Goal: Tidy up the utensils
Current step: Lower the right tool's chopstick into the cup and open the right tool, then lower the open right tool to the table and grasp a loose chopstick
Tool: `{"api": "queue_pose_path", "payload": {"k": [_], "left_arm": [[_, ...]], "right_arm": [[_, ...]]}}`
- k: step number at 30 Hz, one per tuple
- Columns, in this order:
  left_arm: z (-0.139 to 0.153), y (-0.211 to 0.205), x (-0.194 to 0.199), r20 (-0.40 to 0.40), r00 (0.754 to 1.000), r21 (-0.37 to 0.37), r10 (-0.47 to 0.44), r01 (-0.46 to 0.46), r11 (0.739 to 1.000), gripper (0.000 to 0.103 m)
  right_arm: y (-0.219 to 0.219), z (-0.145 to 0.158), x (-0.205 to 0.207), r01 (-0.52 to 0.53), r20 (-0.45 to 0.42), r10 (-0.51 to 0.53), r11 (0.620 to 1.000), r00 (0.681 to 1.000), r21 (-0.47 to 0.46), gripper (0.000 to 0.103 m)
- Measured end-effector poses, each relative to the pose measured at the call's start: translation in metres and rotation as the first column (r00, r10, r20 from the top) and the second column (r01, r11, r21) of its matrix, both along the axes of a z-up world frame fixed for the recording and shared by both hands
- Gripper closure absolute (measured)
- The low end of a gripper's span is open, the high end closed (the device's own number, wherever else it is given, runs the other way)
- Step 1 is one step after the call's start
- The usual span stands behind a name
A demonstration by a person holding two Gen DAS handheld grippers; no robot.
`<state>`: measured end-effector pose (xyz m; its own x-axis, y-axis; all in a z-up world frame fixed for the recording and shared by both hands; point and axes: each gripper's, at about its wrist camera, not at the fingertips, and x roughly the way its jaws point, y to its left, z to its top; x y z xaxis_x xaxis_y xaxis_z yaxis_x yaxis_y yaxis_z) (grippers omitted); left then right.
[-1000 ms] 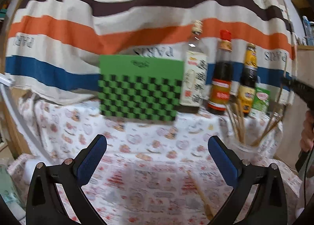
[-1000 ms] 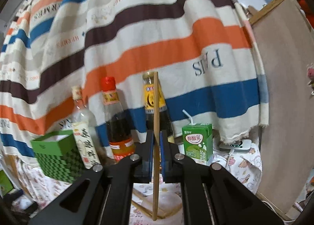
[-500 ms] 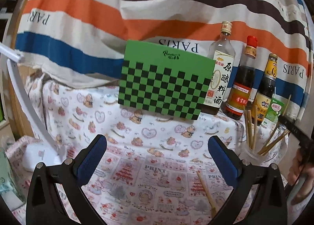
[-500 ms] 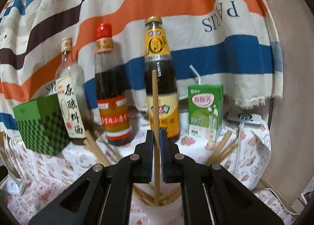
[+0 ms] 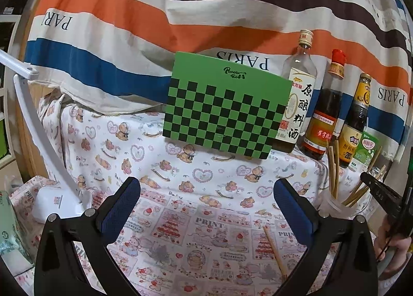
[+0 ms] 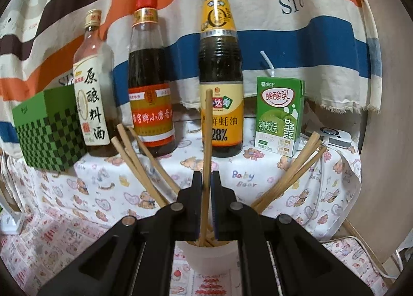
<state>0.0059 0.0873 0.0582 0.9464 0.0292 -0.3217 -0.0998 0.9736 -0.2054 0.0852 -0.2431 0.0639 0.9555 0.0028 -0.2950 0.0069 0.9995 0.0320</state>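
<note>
The cup [image 6: 207, 257] base is hidden behind the right claw [image 6: 206, 185], whose arms also cover the held chopstick's [image 6: 207, 125] lower end. In the left view, the milk carton [image 5: 366, 150] is partly covered by chopsticks [image 5: 333, 166].

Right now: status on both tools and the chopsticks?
Right tool shut on upright chopstick, tip in cup. Left tool open, empty. One loose chopstick on cloth. Nothing blocking.
</note>
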Motion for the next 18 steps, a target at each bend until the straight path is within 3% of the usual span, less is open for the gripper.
{"api": "queue_pose_path", "payload": {"k": [3, 5, 18], "left_arm": [[0.003, 0.0, -0.002, 0.002, 1.0, 0.014, 0.005, -0.005, 1.0, 0.001], [0.005, 0.001, -0.005, 0.014, 1.0, 0.017, 0.018, -0.018, 1.0, 0.001], [0.004, 0.001, -0.003, -0.001, 1.0, 0.02, 0.028, -0.028, 0.999, 0.001]], "right_arm": [[0.001, -0.003, -0.008, 0.01, 0.006, -0.01, 1.0, 1.0, -0.008, 0.087], [0.0, -0.006, -0.013, 0.004, -0.005, -0.004, 1.0, 1.0, 0.019, 0.069], [0.005, -0.03, -0.047, -0.107, -0.114, 0.124, 0.984, 0.986, 0.145, 0.043]]}}
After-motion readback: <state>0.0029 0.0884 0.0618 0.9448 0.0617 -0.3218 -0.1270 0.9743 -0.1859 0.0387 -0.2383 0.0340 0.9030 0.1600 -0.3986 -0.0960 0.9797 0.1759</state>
